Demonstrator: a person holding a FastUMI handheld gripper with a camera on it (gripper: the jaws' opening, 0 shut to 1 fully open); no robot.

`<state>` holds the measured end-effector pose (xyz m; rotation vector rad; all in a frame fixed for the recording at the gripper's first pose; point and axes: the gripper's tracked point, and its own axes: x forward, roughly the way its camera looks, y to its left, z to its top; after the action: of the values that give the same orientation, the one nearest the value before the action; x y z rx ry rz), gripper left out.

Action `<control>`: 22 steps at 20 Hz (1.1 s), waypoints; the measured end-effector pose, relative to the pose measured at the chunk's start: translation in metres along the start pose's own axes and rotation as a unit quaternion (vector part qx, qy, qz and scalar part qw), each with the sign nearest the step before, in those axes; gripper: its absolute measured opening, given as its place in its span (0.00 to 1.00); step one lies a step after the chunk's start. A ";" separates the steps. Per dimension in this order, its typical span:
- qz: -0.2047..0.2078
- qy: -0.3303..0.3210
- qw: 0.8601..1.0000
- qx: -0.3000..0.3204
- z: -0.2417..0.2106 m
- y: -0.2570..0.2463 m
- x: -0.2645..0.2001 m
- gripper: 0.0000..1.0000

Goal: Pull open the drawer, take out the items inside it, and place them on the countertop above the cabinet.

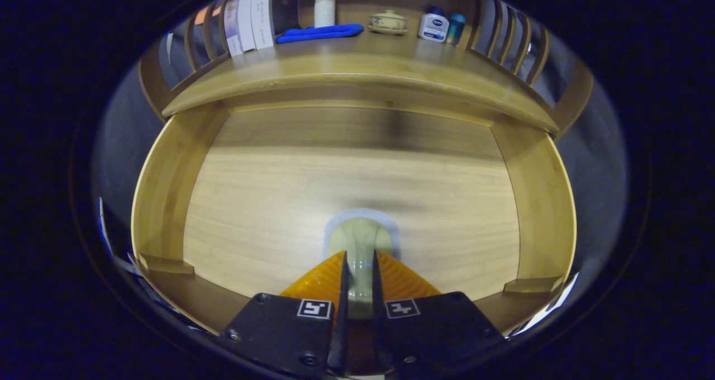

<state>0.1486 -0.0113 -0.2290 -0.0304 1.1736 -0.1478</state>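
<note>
The wooden drawer [167, 190] stands pulled open under the countertop [357, 61], and I look down onto its bare floor. My gripper [360, 255] is shut on a pale green, smooth, rounded item [360, 236], narrow where both fingers press it and wider just ahead of the tips. A pale grey patch rings its far end on the drawer floor. I cannot tell whether the item touches the floor or hangs just above it.
On the countertop stand a white pump bottle [324, 5], a blue cloth [320, 33], a small lidded ceramic bowl [387, 22], a white lotion bottle [433, 27], a teal bottle [456, 29] and upright boxes [254, 17]. Slatted wooden rails [505, 36] flank both sides.
</note>
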 end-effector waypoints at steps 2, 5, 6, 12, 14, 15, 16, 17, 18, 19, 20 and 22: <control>0.002 -0.009 1.000 -0.001 0.002 0.002 -0.003 0.19; -0.002 -0.036 0.999 -0.003 0.014 0.000 -0.013 0.18; -0.004 -0.045 0.999 -0.003 0.019 -0.001 -0.019 0.18; -0.004 -0.086 0.996 -0.003 0.043 -0.004 -0.049 0.18; -0.005 -0.096 0.995 -0.001 0.053 -0.005 -0.059 0.18; -0.006 -0.098 0.995 0.000 0.058 -0.006 -0.063 0.18; -0.008 -0.103 0.995 -0.001 0.065 -0.007 -0.068 0.18; -0.013 -0.109 0.994 -0.002 0.074 -0.009 -0.072 0.18; -0.019 -0.117 0.993 -0.003 0.084 -0.011 -0.076 0.18; -0.023 -0.124 0.992 -0.002 0.094 -0.011 -0.080 0.18; -0.024 -0.129 0.991 -0.002 0.105 -0.011 -0.085 0.18; -0.026 -0.138 0.990 0.002 0.127 -0.008 -0.093 0.18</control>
<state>0.2295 -0.0139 -0.0932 -0.0760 0.8972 -0.1846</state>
